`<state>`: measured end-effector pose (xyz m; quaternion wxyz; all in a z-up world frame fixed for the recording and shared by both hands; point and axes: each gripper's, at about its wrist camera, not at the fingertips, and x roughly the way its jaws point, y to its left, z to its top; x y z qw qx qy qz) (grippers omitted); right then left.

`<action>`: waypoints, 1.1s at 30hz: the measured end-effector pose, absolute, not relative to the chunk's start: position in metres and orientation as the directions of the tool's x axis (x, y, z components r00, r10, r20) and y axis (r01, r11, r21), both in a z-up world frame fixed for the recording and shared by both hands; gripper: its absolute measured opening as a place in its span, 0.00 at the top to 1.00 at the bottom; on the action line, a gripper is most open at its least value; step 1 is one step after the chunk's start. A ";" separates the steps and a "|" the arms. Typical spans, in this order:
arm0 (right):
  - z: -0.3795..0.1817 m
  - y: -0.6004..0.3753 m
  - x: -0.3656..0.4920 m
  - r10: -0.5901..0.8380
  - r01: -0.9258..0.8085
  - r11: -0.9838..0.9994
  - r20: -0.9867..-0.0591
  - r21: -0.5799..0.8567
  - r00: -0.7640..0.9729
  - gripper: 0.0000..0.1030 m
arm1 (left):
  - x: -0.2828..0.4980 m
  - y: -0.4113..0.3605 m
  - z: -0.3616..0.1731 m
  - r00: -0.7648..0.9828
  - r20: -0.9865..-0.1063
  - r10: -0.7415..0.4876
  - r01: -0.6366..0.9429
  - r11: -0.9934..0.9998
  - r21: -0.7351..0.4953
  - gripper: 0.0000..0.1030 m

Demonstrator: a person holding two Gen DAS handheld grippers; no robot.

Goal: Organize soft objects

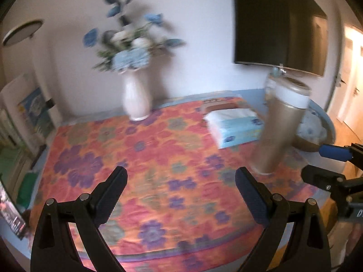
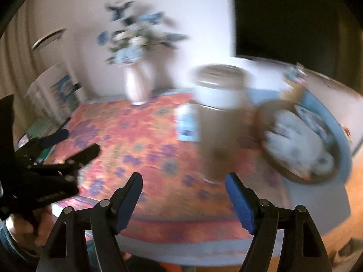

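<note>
Beyond both grippers' spread, empty fingers (image 1: 118, 181), the tissue pack (image 1: 236, 127) looked light and squashy, best pinched gently across its narrow sides.

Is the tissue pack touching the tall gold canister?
Cannot tell. In the left wrist view, the gold canister overlaps the tissue pack, hiding any gap; the right wrist view is blurred.
</note>
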<state>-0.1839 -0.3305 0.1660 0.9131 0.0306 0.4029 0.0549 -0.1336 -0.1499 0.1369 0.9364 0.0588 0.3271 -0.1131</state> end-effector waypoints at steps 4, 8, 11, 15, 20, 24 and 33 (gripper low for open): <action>0.160 -0.282 -0.155 0.172 -0.145 0.984 -0.733 0.101 0.658 0.28 | -0.126 -0.112 0.132 0.770 -0.626 -0.122 0.183 0.983 0.034 0.07; 0.147 -0.246 -0.124 0.195 -0.162 0.980 -0.731 0.116 0.654 0.28 | -0.112 -0.077 0.122 0.769 -0.634 -0.081 0.123 0.992 0.022 0.07; 0.136 -0.228 -0.104 0.193 -0.144 0.981 -0.731 0.130 0.655 0.28 | -0.095 -0.055 0.113 0.772 -0.634 -0.044 0.073 0.997 0.020 0.07; 0.120 -0.207 -0.077 0.167 -0.121 0.986 -0.729 0.116 0.664 0.28 | -0.073 -0.034 0.104 0.771 -0.635 -0.032 0.047 0.999 0.007 0.07; 0.096 -0.192 -0.051 0.084 -0.051 0.996 -0.715 0.068 0.694 0.28 | -0.048 -0.021 0.084 0.760 -0.650 -0.015 0.026 1.000 0.008 0.07; 0.072 -0.196 -0.038 0.054 0.005 0.997 -0.725 0.079 0.687 0.28 | -0.034 -0.009 0.063 0.736 -0.677 -0.004 0.000 1.000 -0.005 0.07; 0.044 -0.193 -0.033 0.035 0.026 0.997 -0.734 0.072 0.678 0.28 | -0.020 0.013 0.030 0.676 -0.737 -0.015 -0.051 0.996 -0.067 0.07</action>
